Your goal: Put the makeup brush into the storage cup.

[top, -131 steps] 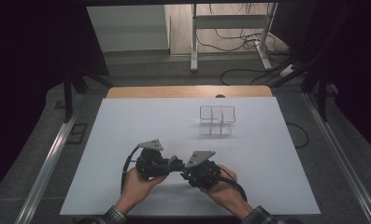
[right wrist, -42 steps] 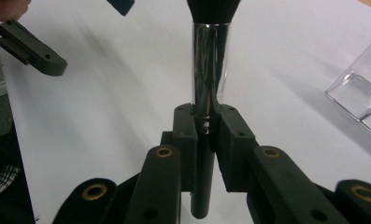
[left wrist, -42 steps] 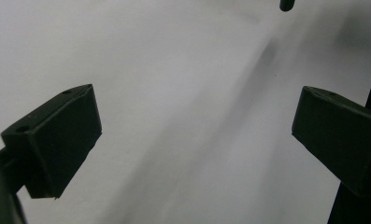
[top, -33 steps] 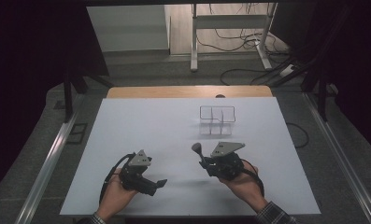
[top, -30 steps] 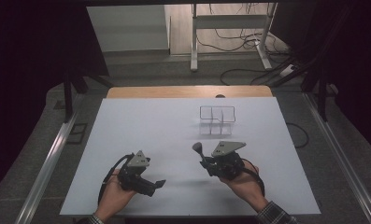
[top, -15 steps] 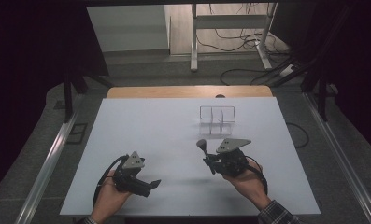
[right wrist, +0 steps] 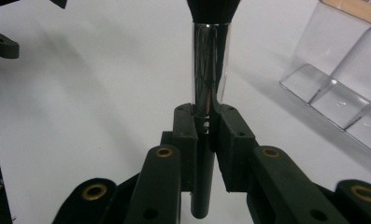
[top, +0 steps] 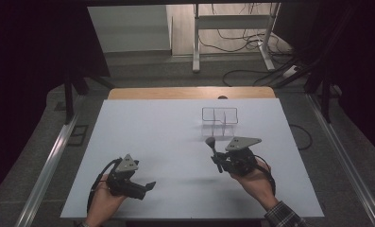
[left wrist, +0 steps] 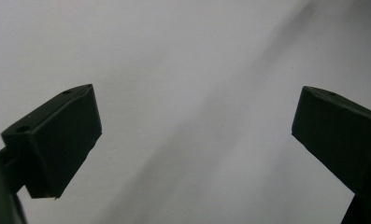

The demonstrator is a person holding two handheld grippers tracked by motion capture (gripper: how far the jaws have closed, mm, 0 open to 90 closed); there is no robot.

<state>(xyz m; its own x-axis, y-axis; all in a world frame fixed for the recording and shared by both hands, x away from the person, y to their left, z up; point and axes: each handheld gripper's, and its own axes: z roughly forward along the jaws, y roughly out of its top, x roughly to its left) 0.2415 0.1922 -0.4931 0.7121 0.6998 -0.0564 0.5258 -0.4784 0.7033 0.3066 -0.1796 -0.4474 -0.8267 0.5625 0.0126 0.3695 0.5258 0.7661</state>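
Right gripper clamps a makeup brush, bristles toward 12 o'clock. Clear divided organizer beyond. Left gripper wide, empty, at 7 o'clock on the white table.

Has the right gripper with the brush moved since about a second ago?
Yes. The right gripper, shut on the black makeup brush with the silver ferrule, has edged forward and slightly right, closer to the clear plastic divided organiser on the white table.

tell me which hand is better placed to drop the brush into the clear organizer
Right. Its tool is shut on the brush, close to the clear organizer. The left tool is open, holding nothing, farther away.
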